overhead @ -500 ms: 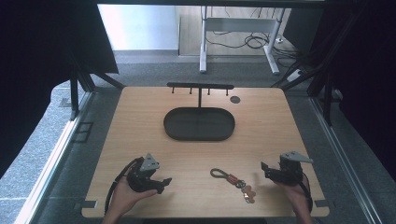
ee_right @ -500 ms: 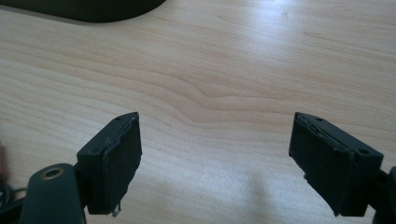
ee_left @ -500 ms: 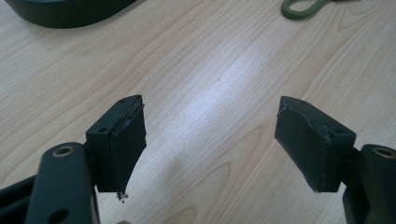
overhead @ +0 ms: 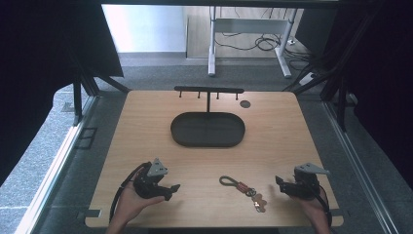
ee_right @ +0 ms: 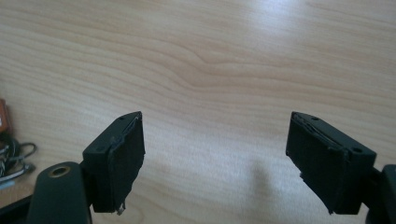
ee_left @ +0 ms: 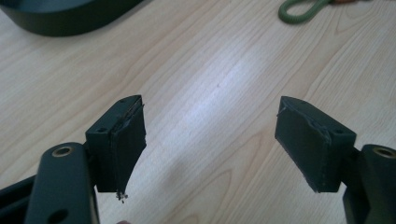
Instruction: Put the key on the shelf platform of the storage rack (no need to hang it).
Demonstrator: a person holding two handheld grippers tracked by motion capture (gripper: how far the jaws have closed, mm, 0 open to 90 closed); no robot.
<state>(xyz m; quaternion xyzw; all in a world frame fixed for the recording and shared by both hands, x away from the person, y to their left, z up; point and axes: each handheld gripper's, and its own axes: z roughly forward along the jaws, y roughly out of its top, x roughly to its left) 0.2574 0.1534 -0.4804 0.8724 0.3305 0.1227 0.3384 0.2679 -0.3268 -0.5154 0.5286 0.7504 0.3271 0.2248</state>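
Note:
A key ring (overhead: 243, 188) with a green cord loop, an orange tag and metal keys lies on the wooden table near the front edge, between my two grippers. To its left, my left gripper (overhead: 173, 187) is held low over the table and points right; its jaws (ee_left: 210, 135) stand wide open over bare wood, with the green loop (ee_left: 301, 9) far ahead. My right gripper (overhead: 278, 181) points left toward the keys. It is open too (ee_right: 215, 140), with nothing between the pads, and the keys (ee_right: 11, 154) are at the left edge of the right gripper view.
A black oval tray (overhead: 208, 129) sits at the table's middle. Behind it stands a black T-shaped hook rack (overhead: 208, 90). A small dark disc (overhead: 245, 104) lies at the back right. Bare wood surrounds the keys.

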